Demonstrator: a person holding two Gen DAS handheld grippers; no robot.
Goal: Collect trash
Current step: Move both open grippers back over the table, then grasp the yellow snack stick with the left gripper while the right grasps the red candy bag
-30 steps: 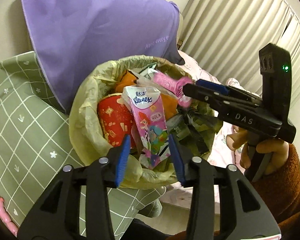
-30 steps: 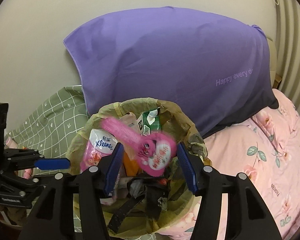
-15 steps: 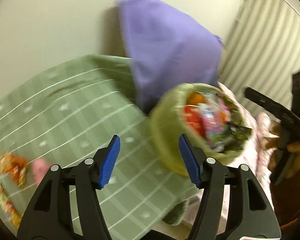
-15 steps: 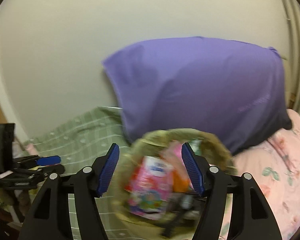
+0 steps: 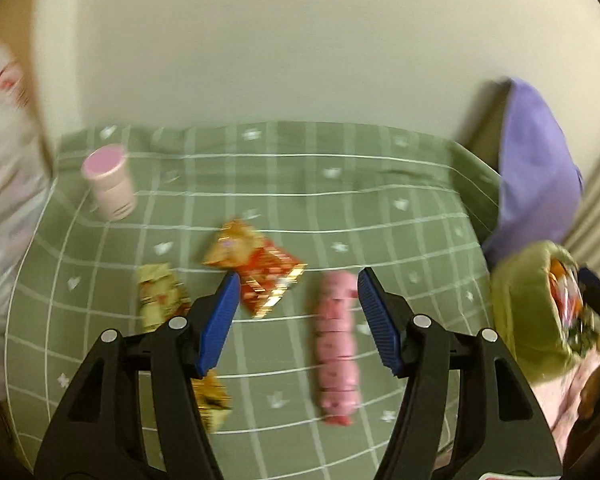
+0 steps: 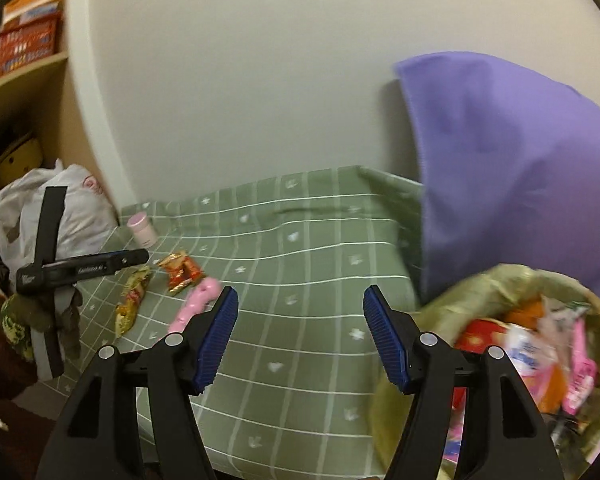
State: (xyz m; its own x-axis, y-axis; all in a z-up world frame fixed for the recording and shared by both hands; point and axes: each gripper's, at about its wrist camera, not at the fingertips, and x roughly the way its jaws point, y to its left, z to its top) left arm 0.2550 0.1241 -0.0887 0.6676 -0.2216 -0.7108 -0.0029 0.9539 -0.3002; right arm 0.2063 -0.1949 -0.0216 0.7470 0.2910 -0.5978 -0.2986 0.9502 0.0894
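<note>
Left gripper: jaws spread, empty, above the green checked cloth.
Right gripper: jaws apart, nothing between them.
Red-gold wrapper: on the cloth, beyond the left fingertips.
Pink packet: just right of the wrapper.
Yellow wrapper: left of it.
Lined trash bin: full, at the cloth's right edge.

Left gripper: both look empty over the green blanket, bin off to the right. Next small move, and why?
Probably ease the left gripper down onto the red-gold wrapper and close. Its jaws stand open and empty, the wrapper lies loose on the green blanket just beyond the left fingertip, nearer than the pink packet strip. The lined bin waits close by.
</note>
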